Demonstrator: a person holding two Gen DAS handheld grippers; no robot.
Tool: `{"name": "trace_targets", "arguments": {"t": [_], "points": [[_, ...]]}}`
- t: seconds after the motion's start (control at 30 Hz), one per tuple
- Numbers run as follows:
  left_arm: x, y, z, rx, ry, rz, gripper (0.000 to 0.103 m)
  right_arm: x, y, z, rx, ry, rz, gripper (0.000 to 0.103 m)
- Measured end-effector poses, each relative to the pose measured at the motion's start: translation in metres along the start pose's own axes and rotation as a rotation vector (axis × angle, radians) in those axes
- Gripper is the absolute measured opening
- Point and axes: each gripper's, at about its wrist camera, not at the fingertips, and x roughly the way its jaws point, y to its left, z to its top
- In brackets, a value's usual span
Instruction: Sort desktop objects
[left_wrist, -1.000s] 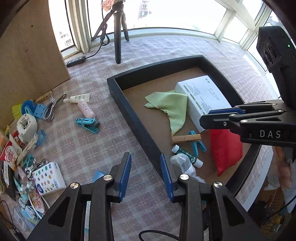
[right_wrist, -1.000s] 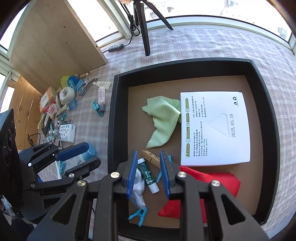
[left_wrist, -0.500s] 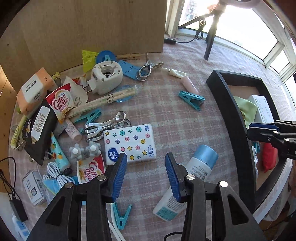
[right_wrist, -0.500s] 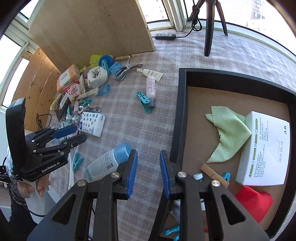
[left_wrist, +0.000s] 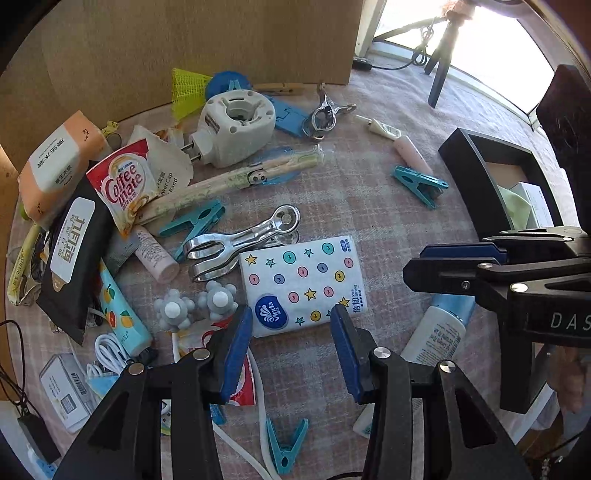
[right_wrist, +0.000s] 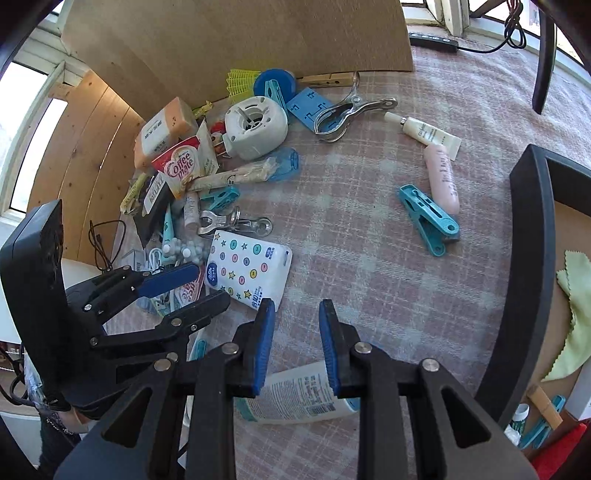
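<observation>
Hovering with left gripper (left_wrist: 291, 332) jaws parted, empty, over the tissue pack (left_wrist: 302, 284) at 12 o'clock; straddling its short sides squarely, avoiding the steel clip (left_wrist: 236, 243) at 11; right gripper (right_wrist: 297, 339) likewise released above the lotion bottle (right_wrist: 299, 397).

The left wrist view looks steeply down from close above the heap of small things, with its own left gripper (left_wrist: 291, 347) at the bottom edge and the tissue pack (left_wrist: 301, 286) mid-frame. The right gripper (left_wrist: 458, 264) enters from the right edge. The right wrist view looks down from further right, the tissue pack (right_wrist: 249, 269) at centre left and the tray (right_wrist: 532, 266) on the right. Both views share the pack, the bottle (left_wrist: 439, 334) and the checked cloth (right_wrist: 369, 229).
</observation>
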Motion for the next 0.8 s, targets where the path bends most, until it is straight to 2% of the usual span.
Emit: {"name": "trace_targets", "arguments": {"t": [0.3, 0.4, 0.53, 0.6, 0.8], "points": [[0.012, -0.001, 0.009, -0.013, 0.008, -0.024, 0.052, 0.027, 0.006, 0.013, 0.007, 0.047, 0.013, 0.025], [0.014, -0.002, 0.009, -0.012, 0.007, -0.027, 0.053, 0.036, 0.01, 0.015, 0.006, 0.055, 0.002, 0.025], [0.015, 0.0, 0.007, -0.032, 0.016, -0.093, 0.053, 0.038, 0.007, 0.018, 0.021, 0.048, 0.025, 0.025], [0.015, -0.005, 0.006, -0.02, 0.008, -0.079, 0.053, 0.039, 0.006, 0.019, 0.033, 0.064, 0.051, 0.026], [0.015, -0.019, 0.011, -0.033, -0.003, -0.087, 0.053, 0.033, 0.001, 0.017, 0.054, 0.04, 0.022, 0.027]]}}
